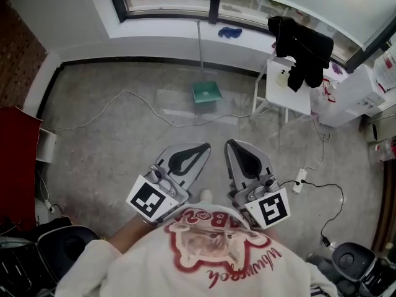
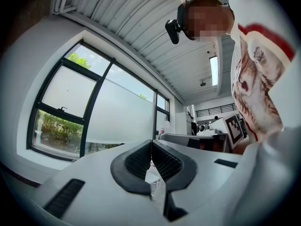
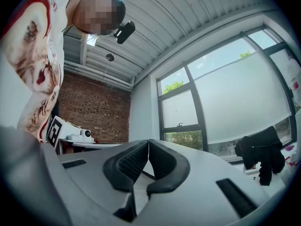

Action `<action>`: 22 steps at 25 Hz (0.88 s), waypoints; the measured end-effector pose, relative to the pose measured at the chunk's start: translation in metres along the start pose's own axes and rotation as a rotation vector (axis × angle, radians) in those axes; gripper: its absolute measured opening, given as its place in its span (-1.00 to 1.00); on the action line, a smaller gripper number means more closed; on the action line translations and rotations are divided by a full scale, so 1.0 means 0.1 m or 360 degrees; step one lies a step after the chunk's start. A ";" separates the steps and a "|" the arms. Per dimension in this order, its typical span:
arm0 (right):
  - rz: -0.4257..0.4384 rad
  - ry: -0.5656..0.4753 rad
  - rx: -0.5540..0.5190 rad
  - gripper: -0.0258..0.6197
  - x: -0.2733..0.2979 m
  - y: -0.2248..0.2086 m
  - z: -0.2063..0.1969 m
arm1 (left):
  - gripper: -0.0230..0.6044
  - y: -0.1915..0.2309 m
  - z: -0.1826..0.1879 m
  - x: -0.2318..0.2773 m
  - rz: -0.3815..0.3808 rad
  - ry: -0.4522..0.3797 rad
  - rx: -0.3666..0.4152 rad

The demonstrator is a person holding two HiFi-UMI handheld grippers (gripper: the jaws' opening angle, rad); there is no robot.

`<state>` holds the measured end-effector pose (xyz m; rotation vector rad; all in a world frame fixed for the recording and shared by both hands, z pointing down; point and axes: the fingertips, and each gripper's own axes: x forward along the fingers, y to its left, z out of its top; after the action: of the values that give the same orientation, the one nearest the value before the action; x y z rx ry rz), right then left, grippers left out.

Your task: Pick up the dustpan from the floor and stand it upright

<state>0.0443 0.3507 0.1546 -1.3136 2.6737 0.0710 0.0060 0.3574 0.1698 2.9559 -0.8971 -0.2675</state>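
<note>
The green dustpan (image 1: pixel 206 92) rests on the grey floor by the window wall, and its long thin handle (image 1: pixel 199 48) rises toward the sill. Both grippers are held close to the person's chest, well short of the dustpan. My left gripper (image 1: pixel 203 148) is shut with nothing between its pads; in the left gripper view its jaws (image 2: pixel 151 149) meet and point slightly upward at the window. My right gripper (image 1: pixel 229 145) is also shut and empty, and in the right gripper view it (image 3: pixel 148 147) faces the window and a brick wall.
A white chair (image 1: pixel 288 91) draped with black clothing (image 1: pixel 302 47) stands right of the dustpan. A pale cable (image 1: pixel 133 98) runs across the floor and a power strip (image 1: pixel 300 179) lies near my right gripper. A blue cloth (image 1: pixel 230 33) lies on the sill. A red object (image 1: pixel 17 159) is at the left.
</note>
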 end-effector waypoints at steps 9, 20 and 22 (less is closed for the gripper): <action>0.0003 -0.0055 -0.0027 -0.84 -0.12 -0.37 0.10 | -0.86 -0.02 0.02 0.35 0.0005 -0.0014 0.0029; -0.0021 0.0046 0.0120 -0.84 -0.25 -0.73 -0.27 | -0.86 -0.03 -0.22 0.67 0.0047 0.0035 -0.0025; -0.0015 0.0038 0.0110 -0.84 -0.17 -0.83 -0.30 | -0.86 0.12 -0.26 0.71 0.0078 0.0043 -0.0033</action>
<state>0.1165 0.3094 0.1896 -1.3145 2.6637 -0.0379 0.0617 0.3083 0.1852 2.9071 -0.9557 -0.2327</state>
